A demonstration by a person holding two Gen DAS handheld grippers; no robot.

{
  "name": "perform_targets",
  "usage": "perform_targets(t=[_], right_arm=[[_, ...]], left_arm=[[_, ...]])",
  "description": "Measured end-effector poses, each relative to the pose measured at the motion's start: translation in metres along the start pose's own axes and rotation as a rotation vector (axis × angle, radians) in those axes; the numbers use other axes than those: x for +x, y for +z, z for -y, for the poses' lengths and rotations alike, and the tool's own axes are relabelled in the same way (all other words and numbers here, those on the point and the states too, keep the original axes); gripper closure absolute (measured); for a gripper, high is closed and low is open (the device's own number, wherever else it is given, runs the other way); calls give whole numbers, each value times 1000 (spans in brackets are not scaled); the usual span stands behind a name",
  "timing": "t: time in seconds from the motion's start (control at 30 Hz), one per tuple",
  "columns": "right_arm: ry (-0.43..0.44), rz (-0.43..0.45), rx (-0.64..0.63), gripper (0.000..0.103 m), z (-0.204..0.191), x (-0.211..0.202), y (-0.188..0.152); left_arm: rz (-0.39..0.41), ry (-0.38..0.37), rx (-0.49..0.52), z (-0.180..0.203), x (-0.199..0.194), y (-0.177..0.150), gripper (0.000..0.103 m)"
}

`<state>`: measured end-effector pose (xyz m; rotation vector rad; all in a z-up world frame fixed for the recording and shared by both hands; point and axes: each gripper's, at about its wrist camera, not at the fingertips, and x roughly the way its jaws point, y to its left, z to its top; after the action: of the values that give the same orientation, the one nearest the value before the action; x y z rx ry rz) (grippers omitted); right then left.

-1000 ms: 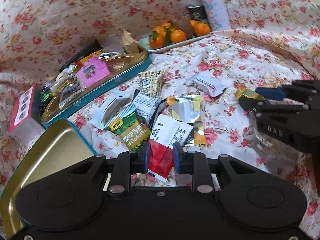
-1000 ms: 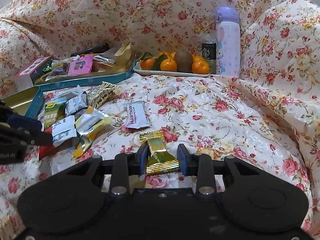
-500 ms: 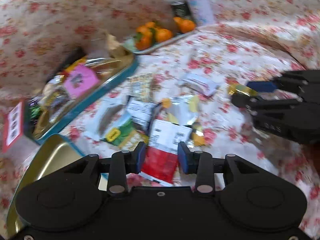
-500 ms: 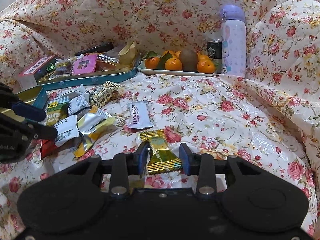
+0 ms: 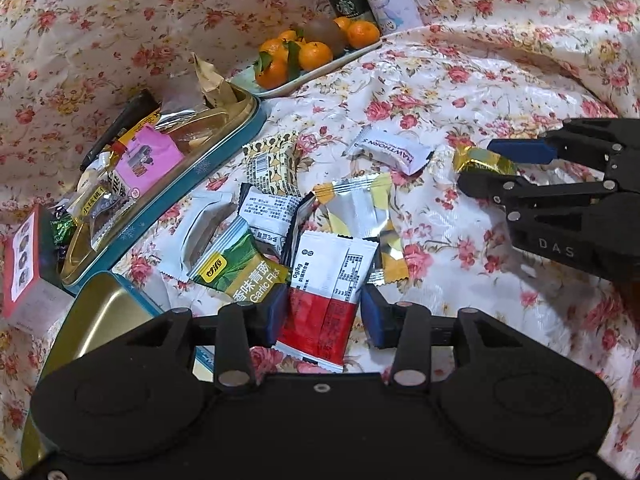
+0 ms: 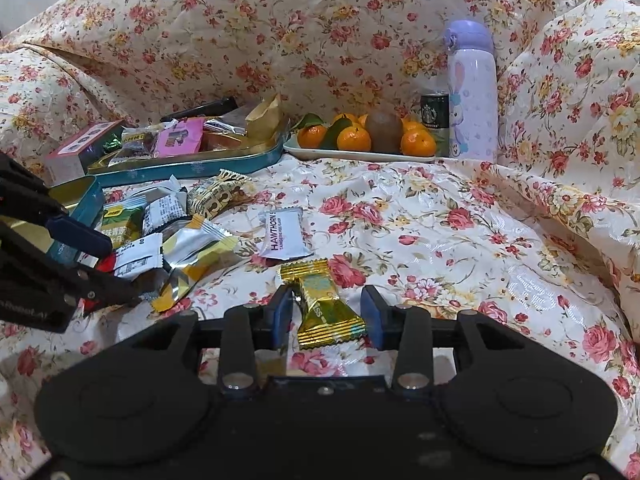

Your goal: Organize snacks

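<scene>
Snack packets lie scattered on the floral cloth. My left gripper (image 5: pixel 322 314) is open, its fingers on either side of a red and white packet (image 5: pixel 326 296) that lies on the cloth. A green garlic-flavour packet (image 5: pixel 240 268) lies just to its left. My right gripper (image 6: pixel 326 312) is open around a gold candy wrapper (image 6: pixel 324 306), also seen in the left wrist view (image 5: pixel 480 160). A white Hawthorn packet (image 6: pixel 282 234) lies beyond it. A teal tin tray (image 5: pixel 224 156) with several snacks stands at the left.
An open teal tin with a gold inside (image 5: pixel 96 320) sits near my left gripper. A small red-topped box (image 5: pixel 24 264) stands at the far left. A plate of oranges (image 6: pixel 360 154), a Starbucks can (image 6: pixel 434 114) and a lilac bottle (image 6: pixel 472 96) stand at the back.
Both grippers have opened wider. The left one now straddles the red and white packet. The right one stays over the gold candy.
</scene>
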<state>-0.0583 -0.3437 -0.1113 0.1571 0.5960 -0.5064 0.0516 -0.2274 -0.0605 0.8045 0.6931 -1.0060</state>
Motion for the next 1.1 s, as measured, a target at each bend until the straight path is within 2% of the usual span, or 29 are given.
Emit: perform_targets(t=[0.3, 0.53, 0.67, 0.83, 0.93, 1.1], right_arm=[[-8, 2, -6, 61, -2, 0, 0], [-4, -3, -4, 61, -2, 0, 0], [-1, -6, 0, 61, -1, 0, 0], [4, -16, 3, 61, 0, 1, 2], [7, -24, 5, 61, 1, 1, 3], [4, -32, 9, 61, 0, 2, 3]], left_arm=[[-26, -35, 7, -4, 9, 5, 49], [-63, -126, -152, -14, 9, 8, 48], [-79, -171, -207, -7, 1, 5, 48], [-69, -164, -208, 12, -10, -4, 48], [-82, -177, -248, 13, -12, -6, 48], [-92, -155, -302, 12, -13, -11, 48]])
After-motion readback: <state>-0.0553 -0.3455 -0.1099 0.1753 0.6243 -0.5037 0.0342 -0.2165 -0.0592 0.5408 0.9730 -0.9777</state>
